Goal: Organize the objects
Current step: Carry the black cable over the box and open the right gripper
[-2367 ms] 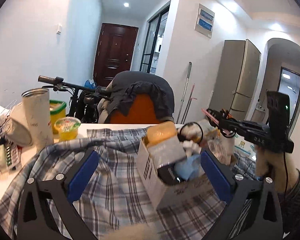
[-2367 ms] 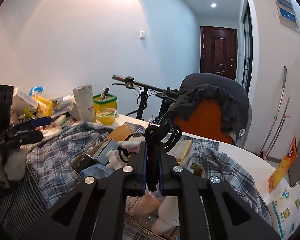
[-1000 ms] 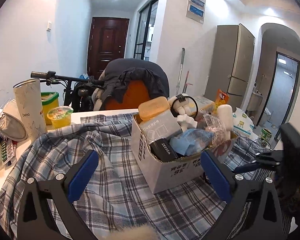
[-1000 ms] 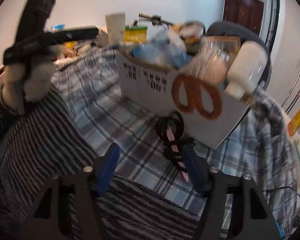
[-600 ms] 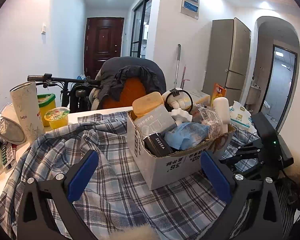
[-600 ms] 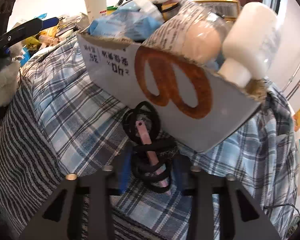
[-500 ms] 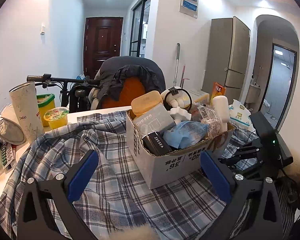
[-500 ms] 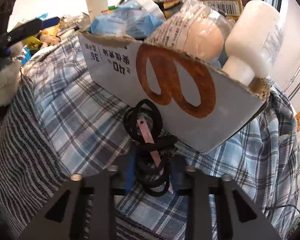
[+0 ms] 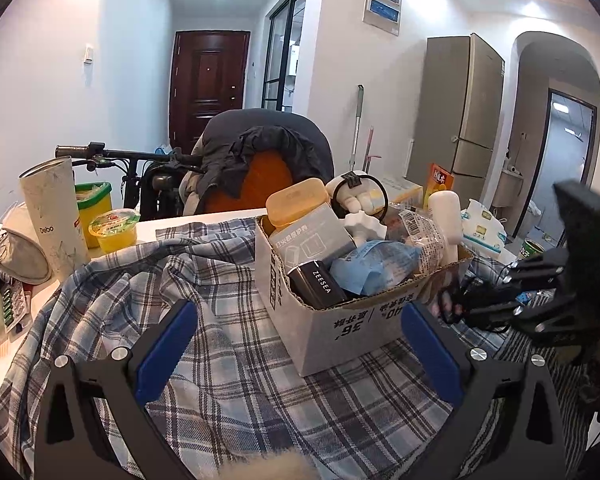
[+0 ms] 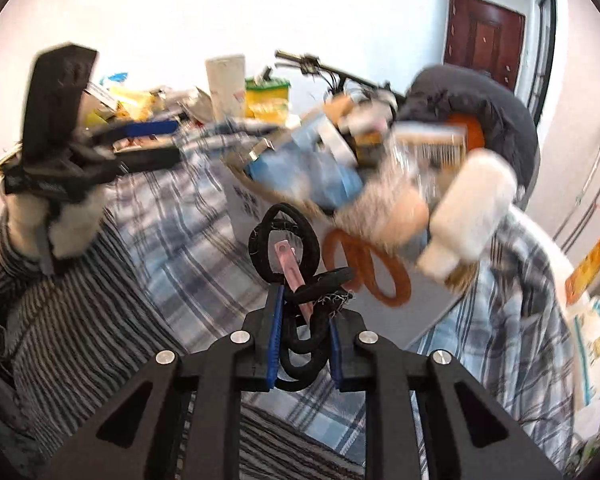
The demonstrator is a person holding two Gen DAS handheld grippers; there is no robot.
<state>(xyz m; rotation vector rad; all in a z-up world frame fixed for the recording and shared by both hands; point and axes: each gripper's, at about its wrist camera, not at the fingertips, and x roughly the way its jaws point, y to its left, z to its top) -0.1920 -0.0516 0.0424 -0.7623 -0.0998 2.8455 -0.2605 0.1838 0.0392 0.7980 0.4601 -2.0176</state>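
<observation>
Right wrist view is showing the plaid cloth (image 10: 204,240) spreading under the cardboard box (image 10: 260,208), which is sitting at one o'clock from the right gripper (image 10: 303,320). Its jaws are pinching a black hair-tie bundle (image 10: 284,236), long axis pointing toward twelve. Left gripper (image 9: 296,344) is hanging spread, gripping nothing.

A grey cardboard box (image 9: 340,320) sits on a blue checked cloth (image 9: 228,360), full of stuff. In it: a black case (image 9: 318,286) at front, a blue packet (image 9: 372,266) right of it, a white bottle (image 9: 446,216) at the far right. A tall white cup (image 9: 54,216) stands far left w/ a yellow jelly cup (image 9: 114,230) beside it. A dark chair (image 9: 260,152) is behind the box.
</observation>
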